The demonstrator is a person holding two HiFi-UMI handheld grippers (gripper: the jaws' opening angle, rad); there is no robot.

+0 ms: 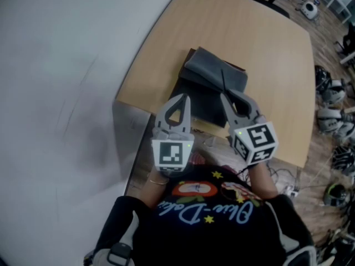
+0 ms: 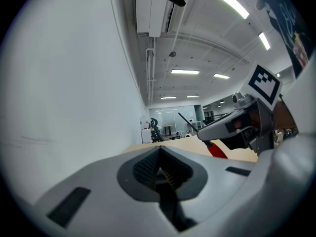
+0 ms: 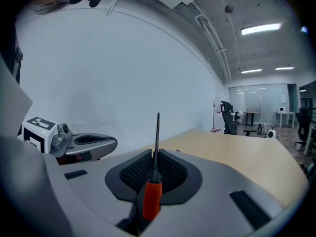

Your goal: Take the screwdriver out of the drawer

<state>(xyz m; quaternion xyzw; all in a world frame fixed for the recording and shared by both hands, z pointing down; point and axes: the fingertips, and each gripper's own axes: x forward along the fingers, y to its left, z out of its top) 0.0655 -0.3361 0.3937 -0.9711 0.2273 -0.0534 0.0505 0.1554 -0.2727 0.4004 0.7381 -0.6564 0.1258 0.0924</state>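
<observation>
Right hand-held gripper (image 3: 155, 154) pinches a slim orange-handled screwdriver (image 3: 152, 199); left hand-held gripper (image 2: 161, 168) closed.

left tongs (image 1: 186, 97) grey | right tongs (image 1: 224, 96) grey | black printed shirt (image 1: 211, 229)

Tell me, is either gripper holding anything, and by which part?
The right gripper holds the screwdriver, pinched where its orange handle meets the metal shaft. The left gripper is shut, empty.

a white wall (image 1: 66, 93) flanks a wooden table (image 1: 277, 65) under ceiling strip lights (image 3: 260, 28).
</observation>
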